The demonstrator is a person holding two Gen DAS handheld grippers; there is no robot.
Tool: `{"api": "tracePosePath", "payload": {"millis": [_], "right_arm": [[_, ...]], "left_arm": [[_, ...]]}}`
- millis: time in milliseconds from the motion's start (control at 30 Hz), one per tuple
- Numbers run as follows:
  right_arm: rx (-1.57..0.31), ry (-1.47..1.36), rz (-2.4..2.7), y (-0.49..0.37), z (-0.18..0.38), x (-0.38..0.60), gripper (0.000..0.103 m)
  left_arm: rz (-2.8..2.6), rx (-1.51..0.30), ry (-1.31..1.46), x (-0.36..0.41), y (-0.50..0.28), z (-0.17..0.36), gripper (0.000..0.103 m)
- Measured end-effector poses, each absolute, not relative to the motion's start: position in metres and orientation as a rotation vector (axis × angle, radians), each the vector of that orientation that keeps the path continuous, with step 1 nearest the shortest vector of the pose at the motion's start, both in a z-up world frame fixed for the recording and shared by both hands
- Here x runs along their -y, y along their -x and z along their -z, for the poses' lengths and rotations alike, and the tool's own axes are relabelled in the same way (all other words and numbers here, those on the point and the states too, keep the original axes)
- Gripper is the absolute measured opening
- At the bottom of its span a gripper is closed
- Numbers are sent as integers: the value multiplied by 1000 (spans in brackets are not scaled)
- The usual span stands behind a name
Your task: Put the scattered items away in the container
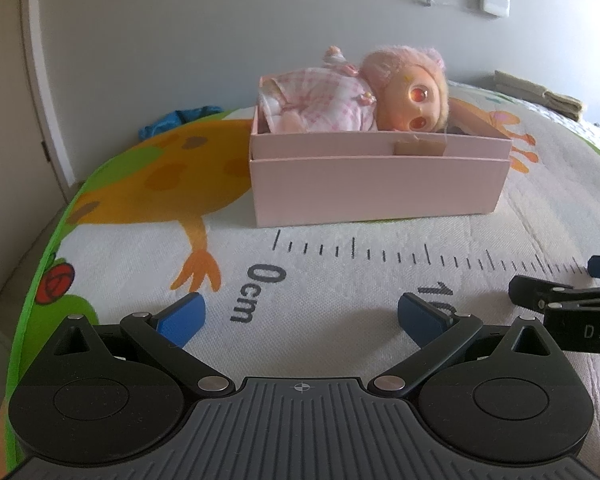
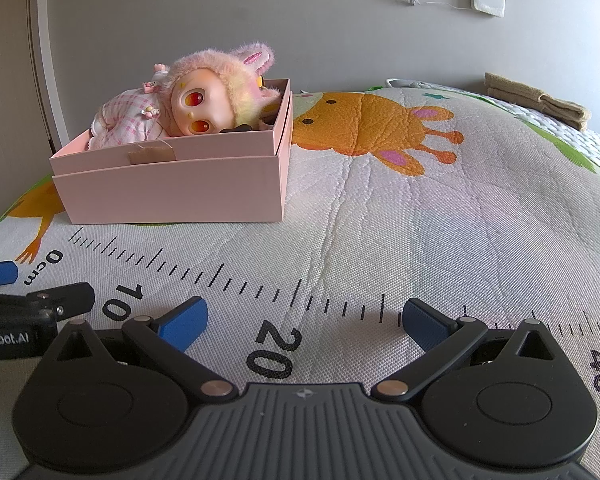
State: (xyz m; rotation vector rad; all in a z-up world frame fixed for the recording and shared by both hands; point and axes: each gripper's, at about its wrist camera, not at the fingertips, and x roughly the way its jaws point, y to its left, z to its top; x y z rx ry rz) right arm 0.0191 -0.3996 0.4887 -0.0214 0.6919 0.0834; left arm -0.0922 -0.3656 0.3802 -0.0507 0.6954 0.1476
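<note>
both left tongs [image 1: 300,318] and right tongs [image 2: 305,322] low in frame, spread wide and empty above the bed mat [image 2: 420,240], since doll [image 2: 172,110] already lying inside pink box [image 2: 172,184] upper left.

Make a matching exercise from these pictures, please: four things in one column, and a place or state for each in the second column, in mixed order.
Things:
1. doll
2. pink box
3. folded towels
4. left gripper

Places or states:
A. open, holding nothing
B. lying on its side in the box
C. at the far right edge of the mat
D. standing on the mat, beyond the printed ruler

Pairs: 1-B, 2-D, 3-C, 4-A
</note>
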Motion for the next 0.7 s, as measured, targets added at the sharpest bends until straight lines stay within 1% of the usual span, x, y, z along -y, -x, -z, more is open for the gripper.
{"api": "tracePosePath", "payload": {"millis": [167, 267, 367, 700], "right_arm": [[-692, 22, -83, -19, -489, 400, 103], [-692, 23, -83, -19, -489, 399, 103], [-692, 23, -83, -19, -489, 399, 103], [-692, 22, -83, -19, -489, 400, 103]], "left_arm": [[-168, -725, 106, 362, 86, -384, 103], [-189, -739, 18, 374, 83, -384, 103], [-178, -744, 65, 367, 83, -383, 103], [-206, -741, 75, 372, 87, -384, 103]]}}
